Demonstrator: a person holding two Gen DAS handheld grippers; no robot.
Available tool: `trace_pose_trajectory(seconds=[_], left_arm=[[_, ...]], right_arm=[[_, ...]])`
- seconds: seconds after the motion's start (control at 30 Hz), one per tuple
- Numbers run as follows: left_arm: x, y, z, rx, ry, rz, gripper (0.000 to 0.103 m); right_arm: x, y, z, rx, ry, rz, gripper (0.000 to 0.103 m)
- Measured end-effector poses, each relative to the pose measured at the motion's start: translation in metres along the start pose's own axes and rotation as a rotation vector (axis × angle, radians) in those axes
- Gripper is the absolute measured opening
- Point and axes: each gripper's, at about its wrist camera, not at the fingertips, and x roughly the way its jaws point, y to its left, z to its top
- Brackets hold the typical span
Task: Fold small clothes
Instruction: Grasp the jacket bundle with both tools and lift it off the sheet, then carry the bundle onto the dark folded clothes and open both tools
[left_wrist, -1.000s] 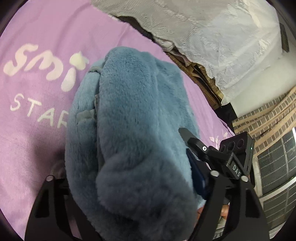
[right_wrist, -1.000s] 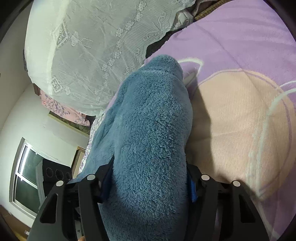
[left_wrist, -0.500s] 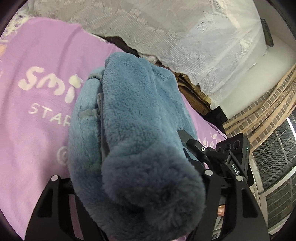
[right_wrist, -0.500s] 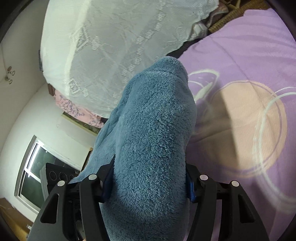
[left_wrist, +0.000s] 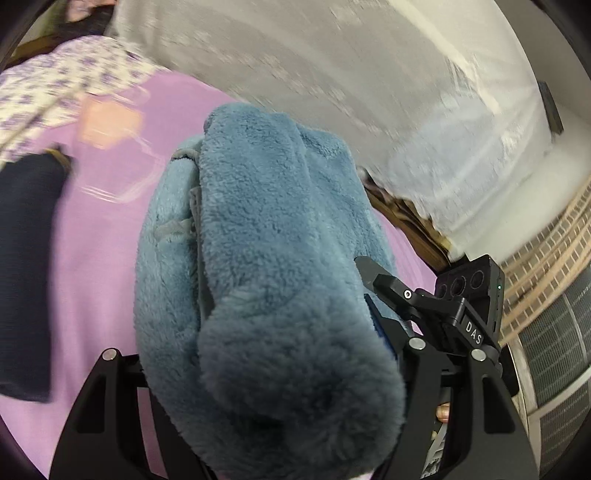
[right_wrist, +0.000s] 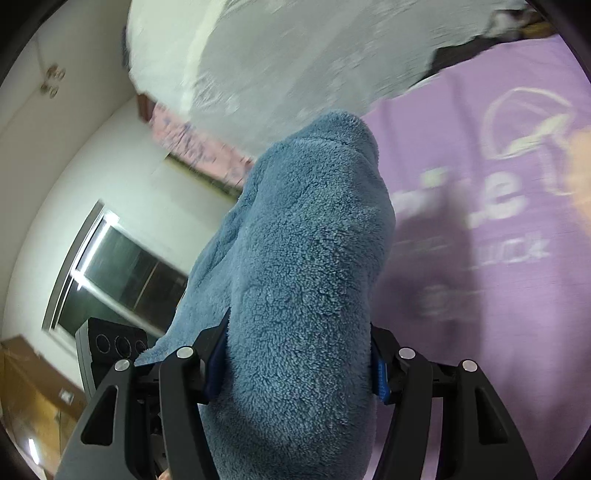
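Note:
A fluffy blue fleece garment (left_wrist: 266, 258) is bunched thick and held up off the purple bedspread (left_wrist: 96, 236). My left gripper (left_wrist: 266, 369) is shut on one end of it; the fleece fills the space between its jaws and hides the fingertips. My right gripper (right_wrist: 295, 369) is shut on the other end of the same garment (right_wrist: 306, 266), its blue pads pressed into the fleece. The right gripper's body also shows in the left wrist view (left_wrist: 443, 317), close beside the garment.
The purple bedspread with white lettering (right_wrist: 491, 206) lies below. A dark folded cloth (left_wrist: 26, 266) lies on it at the left. A white lace cover (left_wrist: 369, 92) hangs behind. A window (right_wrist: 122, 273) and wall are to the side.
Both grippers have lifted and swung with the blue garment still held. The view has tilted up; the dark folded cloth and floral fabric have come into the left view.

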Motion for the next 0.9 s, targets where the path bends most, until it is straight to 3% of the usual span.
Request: trace_pose_trajectory(seconds=[0.43, 0.63, 0.73, 0.83, 0.9], left_arm=[[-0.126, 0.11, 0.019, -0.157, -0.18, 0.136, 0.068], [-0.14, 0.15, 0.023, -0.217, -0.215, 0.123, 0.068], [-0.132, 0.176, 0.021, -0.254, -0.207, 0.106, 0.069], [-0.11, 0.21, 0.012, -0.325, -0.172, 0.079, 0.08], [-0.105, 0.227, 0.004, -0.366, -0.192, 0.02, 0.083]], right_arm=[[0.141, 0.116, -0.034, -0.1, 0.201, 0.136, 0.061], [0.18, 0.144, -0.042, -0.152, 0.239, 0.122, 0.061], [0.194, 0.135, -0.047, -0.166, 0.248, 0.086, 0.062], [0.208, 0.12, -0.056, -0.197, 0.252, 0.019, 0.067], [0.214, 0.109, -0.062, -0.188, 0.262, 0.039, 0.068]])
